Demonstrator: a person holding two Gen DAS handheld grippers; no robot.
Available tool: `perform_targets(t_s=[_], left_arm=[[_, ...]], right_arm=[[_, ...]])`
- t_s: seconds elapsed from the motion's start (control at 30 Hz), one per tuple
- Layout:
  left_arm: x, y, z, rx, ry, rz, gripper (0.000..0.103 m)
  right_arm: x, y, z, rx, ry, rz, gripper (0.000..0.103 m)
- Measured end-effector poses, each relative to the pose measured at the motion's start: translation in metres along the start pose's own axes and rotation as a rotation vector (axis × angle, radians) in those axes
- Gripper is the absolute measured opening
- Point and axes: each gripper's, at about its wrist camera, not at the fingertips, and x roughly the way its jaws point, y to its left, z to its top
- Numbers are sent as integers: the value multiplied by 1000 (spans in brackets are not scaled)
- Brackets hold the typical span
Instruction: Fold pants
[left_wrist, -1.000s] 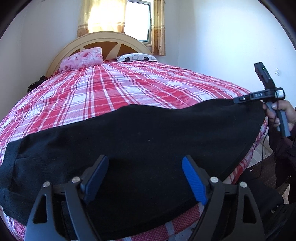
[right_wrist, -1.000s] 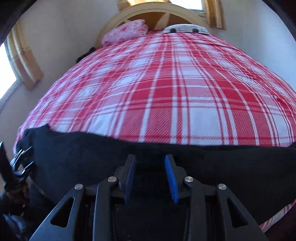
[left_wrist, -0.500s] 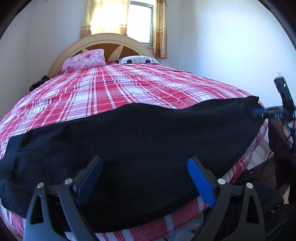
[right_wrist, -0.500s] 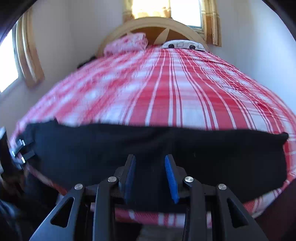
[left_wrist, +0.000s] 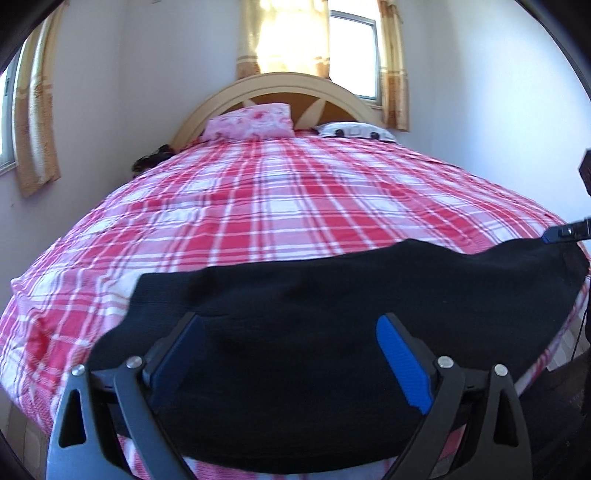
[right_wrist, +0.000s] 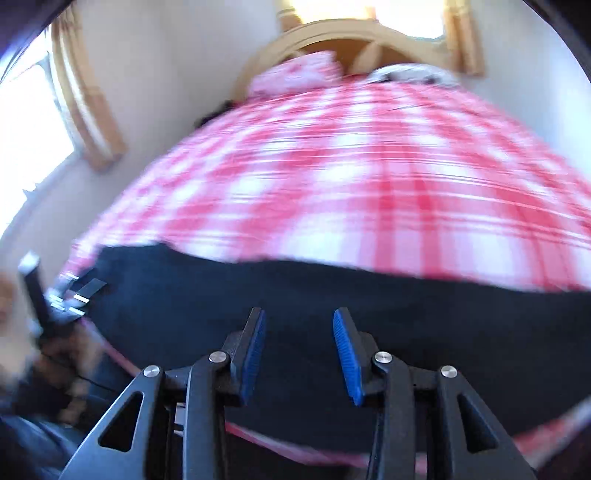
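Black pants (left_wrist: 332, 314) are lying spread sideways across the near edge of the bed (left_wrist: 280, 206), at 6 o'clock in both views, on the red-and-white plaid cover.

Left tongs (left_wrist: 291, 354) are standing wide apart over the pants, nothing between the blue pads (left_wrist: 402, 369); whether they are touching the cloth, can't tell. In the left wrist view the pants are running from about 8 o'clock out to 3 o'clock, where the tip of the right tongs is showing at the frame edge just beside the far corner of the fabric.

Right tongs (right_wrist: 299, 354) are sitting partly apart, a clear gap between the pads, nothing clamped. The right wrist view is heavily motion-blurred. The pants (right_wrist: 332, 314) are filling the lower band there from 9 to 3 o'clock. The left tongs and the hand (right_wrist: 44, 332) holding them are appearing at 9 o'clock, by the left end of the pants; contact can't be told through the blur.

At 12 o'clock: pink floral pillow (left_wrist: 251, 122) and a white patterned pillow (left_wrist: 354, 131) are leaning by the arched headboard (left_wrist: 284, 83), with a curtained window (left_wrist: 351, 55) behind.
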Motion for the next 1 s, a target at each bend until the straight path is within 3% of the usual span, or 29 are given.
perform_targets(t_s=[0.2,0.3,0.53,0.63,0.67,0.7,0.77,0.87,1.0], left_arm=[[8,14,-9,-19,29,23,97],[11,16,-10,-17,31,19,97],[15,16,-17,3,24,27,102],[16,15,-18,12,19,29,103],[16,16,-19,12,18,27,103],[16,16,-19,12,16,27,103],[16,16,-19,15,14,25,103],[17,16,-20,14,14,24,103],[17,15,-21,16,8,28,103]], right_arm=[[94,44,59,101,180,307,40],[141,57,79,192,277,396,40],[202,74,88,306,463,434,39],[218,84,84,329,524,479,37],[223,87,82,338,543,489,31],[227,89,82,344,549,496,18],[231,95,82,344,549,491,8],[226,107,86,292,494,456,5],[201,120,100,215,358,411,3]])
